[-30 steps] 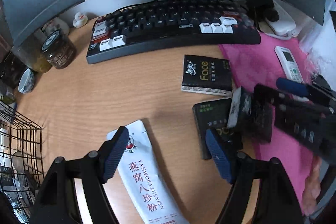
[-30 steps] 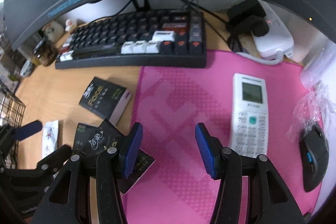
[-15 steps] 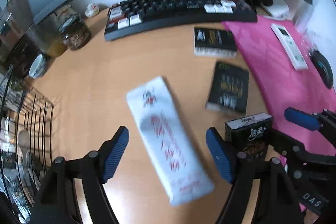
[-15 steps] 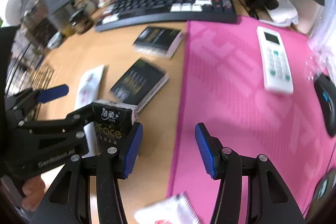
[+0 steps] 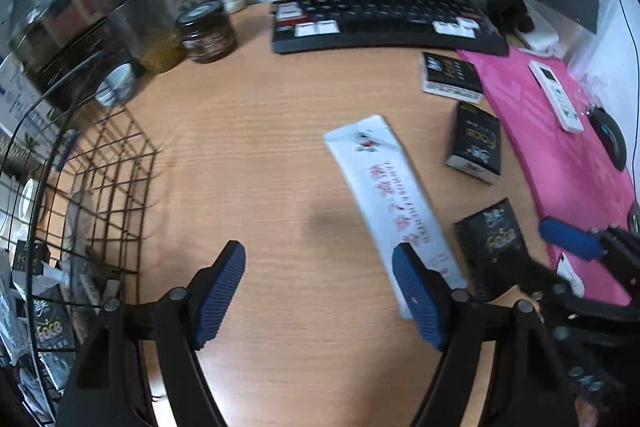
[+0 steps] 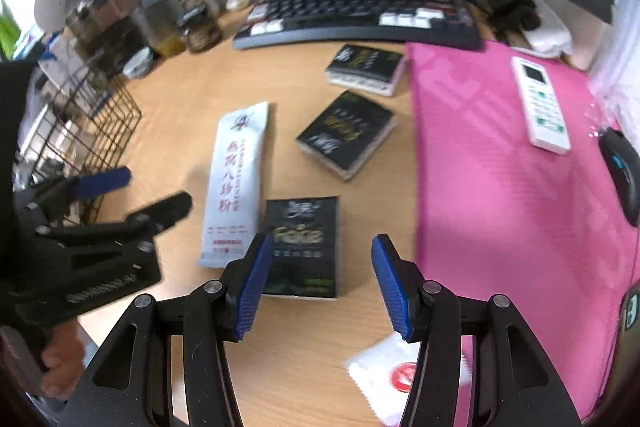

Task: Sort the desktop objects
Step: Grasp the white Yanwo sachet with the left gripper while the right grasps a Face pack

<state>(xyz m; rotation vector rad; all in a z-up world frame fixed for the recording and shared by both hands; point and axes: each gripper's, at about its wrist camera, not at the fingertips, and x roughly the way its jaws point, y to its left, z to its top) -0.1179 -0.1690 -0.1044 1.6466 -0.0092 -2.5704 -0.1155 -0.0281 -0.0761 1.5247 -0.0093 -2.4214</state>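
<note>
Black tissue packs are what you have most of: three lie on the wooden surface (image 6: 320,367), one just in front of the keyboard (image 6: 360,15) at (image 6: 366,69), one nearer the middle at (image 6: 346,133), and one closest to you at (image 6: 303,247), whose near left corner sits beneath the left pad of your right hand-held gripper (image 6: 318,287). One long white sachet (image 6: 236,183) lies to the left of the packs, its edge right beside the nearest pack, and one smaller white packet (image 6: 394,375) lies at the near edge, partly behind your right finger. On the pink mat (image 6: 500,187) to the right you have one white remote (image 6: 540,103) and one black mouse (image 6: 622,175). Your right hand-held gripper stands half open and holds nothing. Your left hand-held gripper (image 5: 320,291) stands wide and empty over bare wood, its right pad overlapping the sachet's end in view. One black wire basket (image 5: 116,187) borders the left edge, with a broad bare stretch between it and the sachet. Two jars (image 5: 206,31) stand at the back left.
</note>
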